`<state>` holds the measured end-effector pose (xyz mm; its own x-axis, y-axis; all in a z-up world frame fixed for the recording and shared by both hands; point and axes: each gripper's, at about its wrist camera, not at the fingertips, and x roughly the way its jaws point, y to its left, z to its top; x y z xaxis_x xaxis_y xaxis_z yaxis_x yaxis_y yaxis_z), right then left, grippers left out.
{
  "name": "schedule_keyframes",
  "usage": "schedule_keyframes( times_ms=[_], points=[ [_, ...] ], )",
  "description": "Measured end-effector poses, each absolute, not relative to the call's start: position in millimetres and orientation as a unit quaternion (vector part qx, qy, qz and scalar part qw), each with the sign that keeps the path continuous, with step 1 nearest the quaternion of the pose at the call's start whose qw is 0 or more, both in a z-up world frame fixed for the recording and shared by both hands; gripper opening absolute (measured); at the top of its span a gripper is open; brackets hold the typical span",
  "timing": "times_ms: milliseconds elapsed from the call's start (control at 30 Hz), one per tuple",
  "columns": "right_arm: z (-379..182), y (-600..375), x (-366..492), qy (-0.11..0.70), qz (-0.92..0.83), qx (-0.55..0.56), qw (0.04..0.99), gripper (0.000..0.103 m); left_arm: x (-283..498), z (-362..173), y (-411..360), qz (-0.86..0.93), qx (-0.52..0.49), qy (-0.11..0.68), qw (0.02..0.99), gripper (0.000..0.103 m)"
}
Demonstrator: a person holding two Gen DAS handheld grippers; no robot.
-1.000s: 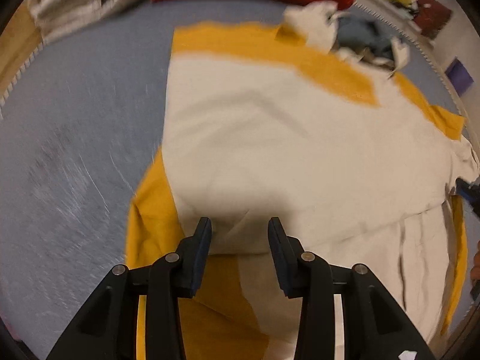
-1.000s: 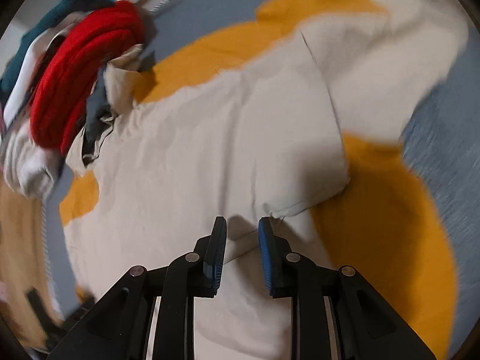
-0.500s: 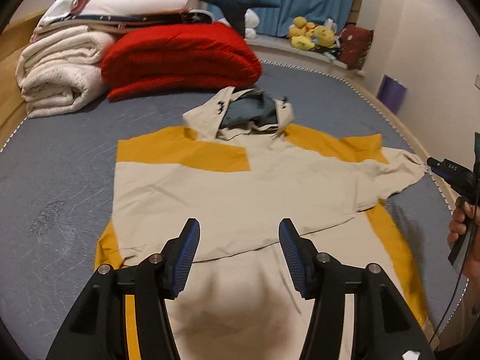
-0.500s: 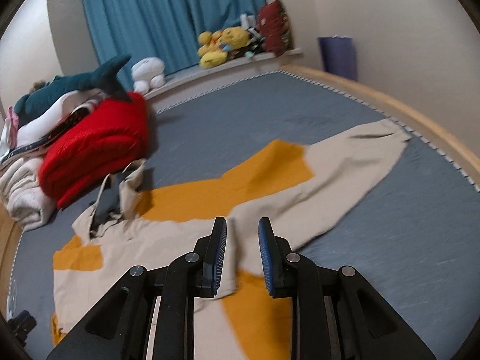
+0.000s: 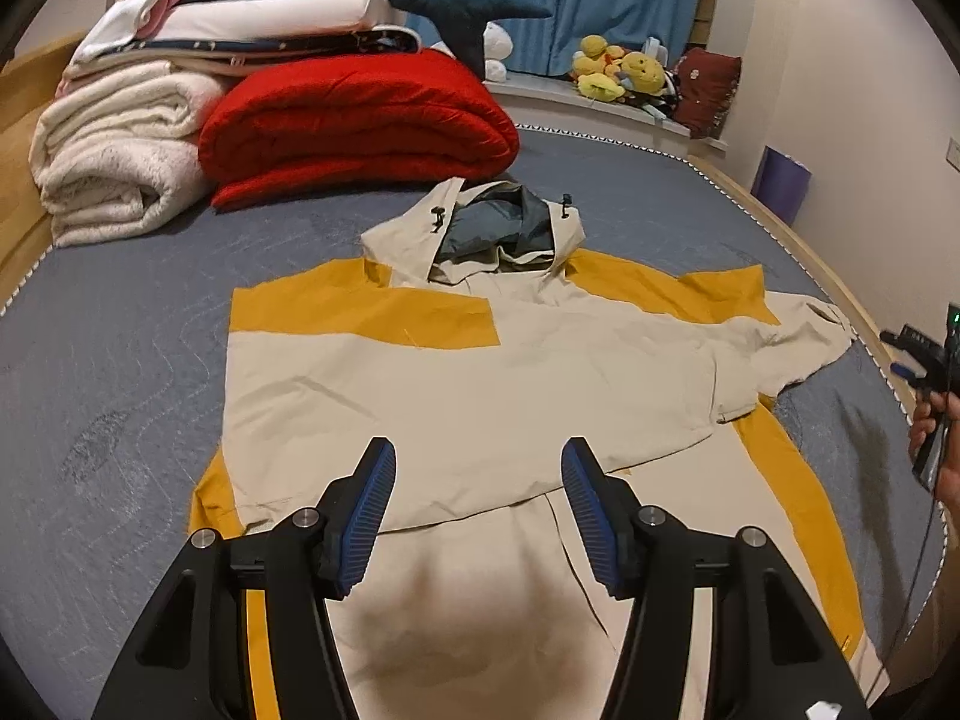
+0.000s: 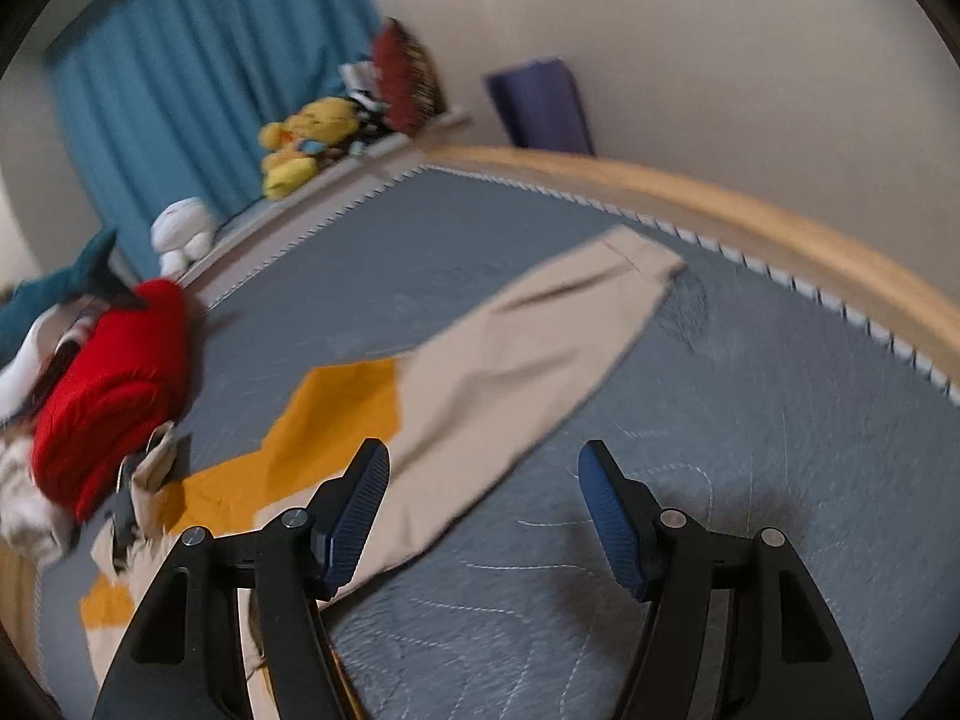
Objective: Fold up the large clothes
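Both claws have just been opening and now stand wide with nothing between them: the left claw hovers over the jacket, and the right claw has swung out toward the free sleeve at 12 o'clock. On the bed, one sleeve is folded across; the other sleeve and the body are left.

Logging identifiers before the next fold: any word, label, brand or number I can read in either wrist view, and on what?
None can be read.
Jacket: no print or brand shows on its beige and yellow panels.
Right gripper, seen from the left wrist: pale marks on its black body, too small to read.
Folded bedding under the plush shark: a small pattern, too small to read.
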<state>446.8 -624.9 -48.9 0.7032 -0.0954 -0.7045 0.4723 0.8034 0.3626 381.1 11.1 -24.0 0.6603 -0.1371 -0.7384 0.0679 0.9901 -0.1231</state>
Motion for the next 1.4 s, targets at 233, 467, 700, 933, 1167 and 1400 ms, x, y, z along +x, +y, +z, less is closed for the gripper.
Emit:
schedule_keyframes(
  times_ms=[233, 467, 700, 933, 1167, 1400],
  points=[
    [-92.1, -657.4, 454.0, 0.36, -0.184, 0.329, 0.853, 0.061, 392.1, -34.3, 5.6, -0.058, -0.045, 0.416, 0.906, 0.055],
    [-117.4, -672.2, 474.1, 0.354, -0.159, 0.349, 0.853, 0.059, 394.4, -43.0, -1.9, -0.062, -0.03, 0.419, 0.905, 0.055],
    [-145.1, -683.6, 529.7, 0.409, -0.152, 0.3, 0.848, 0.035, 395.7, -44.6, -3.8, -0.061, -0.021, 0.411, 0.91, 0.055],
    [-172.0, -697.7, 558.5, 0.455, -0.186, 0.275, 0.827, 0.035, 400.3, -48.5, 1.7, -0.058, -0.03, 0.418, 0.906, 0.055],
    [-178.5, -715.9, 568.3, 0.433, -0.204, 0.319, 0.818, 0.035, 403.4, -53.2, 0.4, -0.059, -0.027, 0.421, 0.905, 0.055],
    [-174.2, -716.4, 583.7, 0.412, -0.2, 0.353, 0.816, 0.01, 403.0, -50.4, 6.0, -0.055, -0.028, 0.416, 0.907, 0.055]
  ],
)
